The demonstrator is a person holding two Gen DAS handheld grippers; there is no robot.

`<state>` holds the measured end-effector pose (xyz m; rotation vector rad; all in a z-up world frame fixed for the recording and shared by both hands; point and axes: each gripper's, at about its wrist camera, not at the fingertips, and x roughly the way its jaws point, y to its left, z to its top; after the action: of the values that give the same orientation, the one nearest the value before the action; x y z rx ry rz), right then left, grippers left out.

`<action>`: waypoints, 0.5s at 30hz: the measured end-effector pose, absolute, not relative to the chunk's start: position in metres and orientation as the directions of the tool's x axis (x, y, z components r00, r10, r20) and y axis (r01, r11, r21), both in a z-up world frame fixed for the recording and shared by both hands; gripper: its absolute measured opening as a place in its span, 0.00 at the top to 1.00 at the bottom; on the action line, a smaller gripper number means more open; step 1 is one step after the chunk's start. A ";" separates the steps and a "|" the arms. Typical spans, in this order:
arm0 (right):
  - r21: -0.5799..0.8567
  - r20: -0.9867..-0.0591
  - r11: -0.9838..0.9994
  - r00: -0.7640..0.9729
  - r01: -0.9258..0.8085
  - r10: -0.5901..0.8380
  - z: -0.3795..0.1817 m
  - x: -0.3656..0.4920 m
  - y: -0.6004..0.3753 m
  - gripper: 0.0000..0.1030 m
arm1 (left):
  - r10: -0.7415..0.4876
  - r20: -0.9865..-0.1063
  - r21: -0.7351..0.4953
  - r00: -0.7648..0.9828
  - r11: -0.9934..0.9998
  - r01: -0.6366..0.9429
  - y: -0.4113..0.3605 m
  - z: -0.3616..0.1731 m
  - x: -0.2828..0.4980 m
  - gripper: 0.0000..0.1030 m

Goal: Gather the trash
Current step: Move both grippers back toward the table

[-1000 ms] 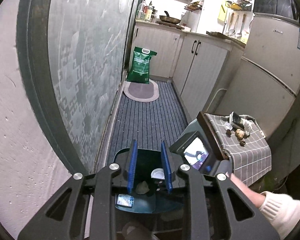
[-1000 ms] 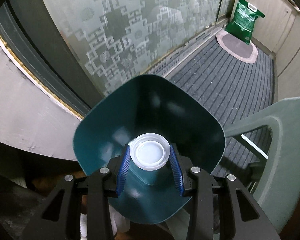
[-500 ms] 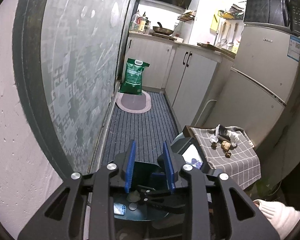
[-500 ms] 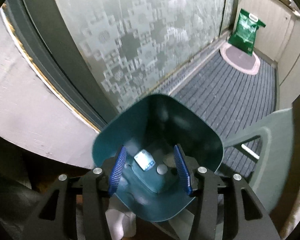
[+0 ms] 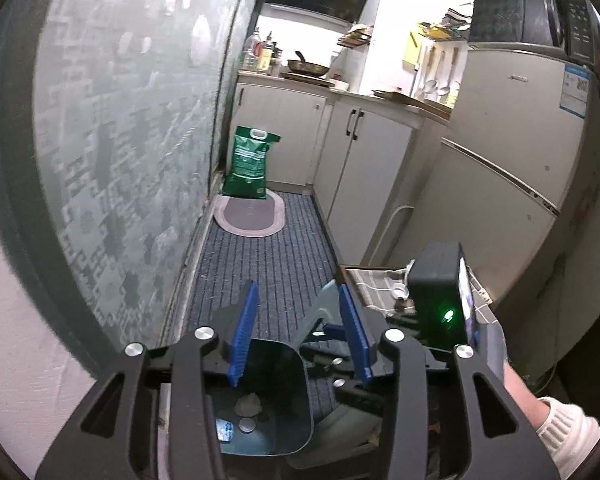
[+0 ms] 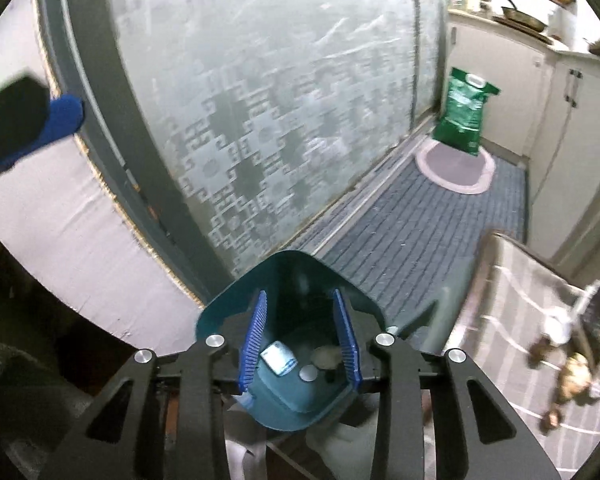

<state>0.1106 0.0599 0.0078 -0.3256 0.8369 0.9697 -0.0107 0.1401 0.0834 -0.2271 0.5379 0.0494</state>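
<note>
Fingers, left gripper (image 5: 298, 330): blue pads parted, nothing between them; the jaws have just been opening. Held above the teal bin (image 5: 260, 412), which is seen at 6 o'clock in the left wrist view.

Fingers, right gripper (image 6: 300, 342): pads parted and empty; the jaws have just been closing, with no item caught. Directly beneath, at 6 o'clock, the same bin's open mouth is seen.

Bin contents, as viewed from the right wrist: a small blue-and-white wrapper (image 6: 278, 358), a round grey cap (image 6: 309, 373), and a pale disc (image 6: 326, 356) that cannot be identified.

Remaining trash (image 6: 568, 364): a cluster of brown scraps and white pieces, lying on the checked cloth (image 6: 512, 300) of a low stand, at 3 to 4 o'clock from the right gripper's fingers. In the left wrist view the stand is found at 2 o'clock, largely masked by the right gripper's body.

Governing relation: the cluster lies to the right of both grippers, and the right gripper is judged the nearer. No long axis is made out in the cluster; its pieces are blurred. A swing rightward from the bin is judged to be required.
</note>
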 end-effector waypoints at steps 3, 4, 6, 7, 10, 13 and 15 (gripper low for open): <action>0.103 -0.741 0.582 0.329 -0.806 0.585 0.014 0.121 0.038 0.66 | -0.031 -0.522 -0.192 0.852 0.978 -0.082 0.126 0.080 0.000 0.54; 0.097 -0.739 0.591 0.340 -0.801 0.582 0.016 0.123 0.033 0.66 | -0.037 -0.523 -0.188 0.851 0.979 -0.073 0.121 0.078 0.003 0.53; 0.088 -0.733 0.616 0.368 -0.783 0.572 0.019 0.131 0.017 0.66 | -0.056 -0.530 -0.193 0.846 0.980 -0.056 0.112 0.075 0.011 0.52; 0.088 -0.728 0.632 0.383 -0.770 0.569 0.021 0.136 0.008 0.66 | -0.065 -0.533 -0.196 0.843 0.979 -0.049 0.109 0.073 0.014 0.52; 0.092 -0.717 0.669 0.417 -0.738 0.559 0.028 0.150 -0.016 0.66 | -0.087 -0.552 -0.204 0.829 0.978 -0.033 0.096 0.064 0.027 0.52; 0.099 -0.705 0.711 0.455 -0.696 0.544 0.034 0.166 -0.042 0.66 | -0.107 -0.577 -0.198 0.810 0.980 -0.012 0.080 0.053 0.041 0.52; 0.094 -0.700 0.739 0.484 -0.667 0.526 0.037 0.176 -0.059 0.66 | -0.119 -0.592 -0.195 0.797 0.981 0.002 0.071 0.046 0.048 0.52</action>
<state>0.1759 -0.0593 0.0370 -0.2009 0.7772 0.7320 0.0480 0.0707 0.0460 -0.1881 0.6457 -0.0656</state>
